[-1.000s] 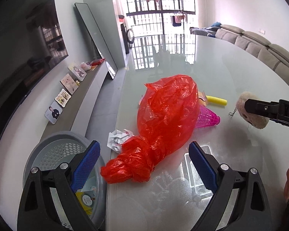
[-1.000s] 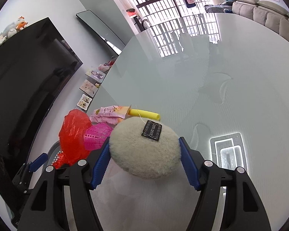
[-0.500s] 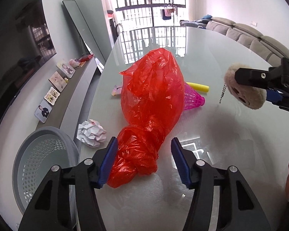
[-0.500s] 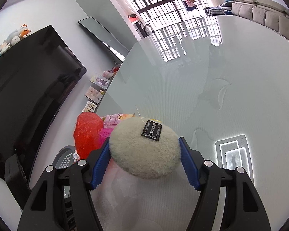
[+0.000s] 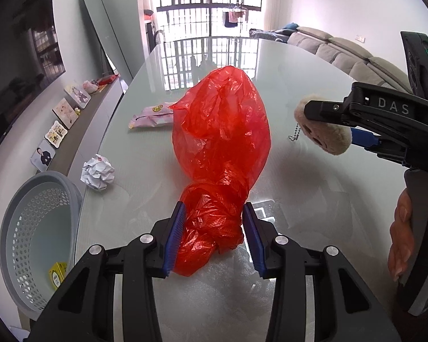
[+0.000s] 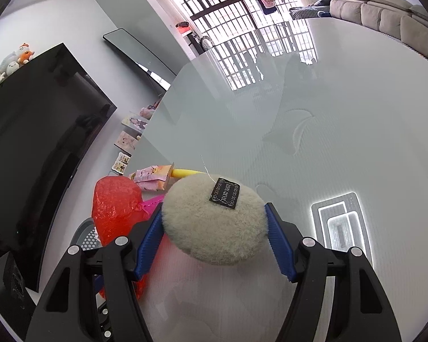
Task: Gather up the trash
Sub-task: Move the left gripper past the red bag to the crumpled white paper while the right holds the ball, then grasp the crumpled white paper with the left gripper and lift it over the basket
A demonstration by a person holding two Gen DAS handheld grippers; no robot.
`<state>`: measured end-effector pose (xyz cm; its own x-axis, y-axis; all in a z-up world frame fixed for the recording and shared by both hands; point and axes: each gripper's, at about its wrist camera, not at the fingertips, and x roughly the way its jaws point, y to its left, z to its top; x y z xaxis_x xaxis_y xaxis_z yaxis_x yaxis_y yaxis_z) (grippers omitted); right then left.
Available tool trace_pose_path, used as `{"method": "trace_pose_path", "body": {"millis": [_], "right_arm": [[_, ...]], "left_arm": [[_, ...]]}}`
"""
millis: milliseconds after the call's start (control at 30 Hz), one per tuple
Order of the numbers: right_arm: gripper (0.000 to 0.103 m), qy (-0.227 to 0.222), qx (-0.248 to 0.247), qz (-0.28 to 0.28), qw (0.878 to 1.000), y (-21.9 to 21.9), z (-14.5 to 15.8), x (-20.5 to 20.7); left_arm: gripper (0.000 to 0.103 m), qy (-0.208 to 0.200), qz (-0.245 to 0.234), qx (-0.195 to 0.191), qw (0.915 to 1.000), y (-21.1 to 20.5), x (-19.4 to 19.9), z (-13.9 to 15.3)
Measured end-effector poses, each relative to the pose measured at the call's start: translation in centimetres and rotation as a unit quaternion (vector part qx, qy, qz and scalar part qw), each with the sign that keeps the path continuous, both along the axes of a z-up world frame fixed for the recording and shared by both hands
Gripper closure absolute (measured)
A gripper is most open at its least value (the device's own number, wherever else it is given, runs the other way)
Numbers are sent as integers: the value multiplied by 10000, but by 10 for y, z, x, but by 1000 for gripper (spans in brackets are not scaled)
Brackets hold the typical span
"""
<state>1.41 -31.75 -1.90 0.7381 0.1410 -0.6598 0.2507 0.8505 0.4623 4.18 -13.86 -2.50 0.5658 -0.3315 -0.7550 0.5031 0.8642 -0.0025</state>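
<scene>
A crumpled red plastic bag (image 5: 222, 142) lies on the glass table (image 5: 314, 199); it also shows in the right wrist view (image 6: 115, 208). My left gripper (image 5: 214, 236) is shut on the bag's knotted near end. My right gripper (image 6: 214, 228) is shut on a beige fluffy plush pad (image 6: 214, 222) with a black label, held above the table; it appears at the right of the left wrist view (image 5: 322, 131). A crumpled white paper ball (image 5: 98, 171) lies near the table's left edge. A grey perforated bin (image 5: 34, 228) stands on the floor, left of the table.
A pink snack wrapper (image 5: 151, 116) lies behind the bag. A yellow stick (image 6: 182, 173) and a pink mesh item (image 6: 151, 203) lie beside the bag. A yellow box (image 5: 56, 275) sits in the bin. A TV (image 6: 37, 154) and shelf stand left; a sofa (image 5: 351, 57) far right.
My left gripper has moved forward and closed on the bag's knotted end. The right gripper has kept hold of the plush pad and shifted slightly.
</scene>
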Motion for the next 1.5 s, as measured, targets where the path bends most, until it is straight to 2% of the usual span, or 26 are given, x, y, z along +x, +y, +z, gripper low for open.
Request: {"method": "trace_pose_path", "body": {"millis": [100,233,433,667,967,1333,1500], "right_arm": [[37,-26,-4,29,10000,0,3,-1],[37,-64,6,29,10000,-1,5,-2],[37,-140,20,9,9999,-4,8,-7],[37,-189,16,22,9998,-3,10,-7],[37,-223,2,34,9997,-2,12,-8],[37,-243,-44,134,9996,2,17,-7],[37,-243,-36,181,9995,3,18,-5]], "left_arm": [[58,36,18,-30,10000,3,-2,2],[40,13,118,-105,9999,11,-8,9],[25,-37,270,-170,9995,26,-14,18],[24,-214,793,-231,9964,53,3,31],[21,-326,1485,19,9884,74,53,24],[21,-11,1683,352,9851,71,104,-10],[20,127,1791,343,9832,73,118,-18]]}}
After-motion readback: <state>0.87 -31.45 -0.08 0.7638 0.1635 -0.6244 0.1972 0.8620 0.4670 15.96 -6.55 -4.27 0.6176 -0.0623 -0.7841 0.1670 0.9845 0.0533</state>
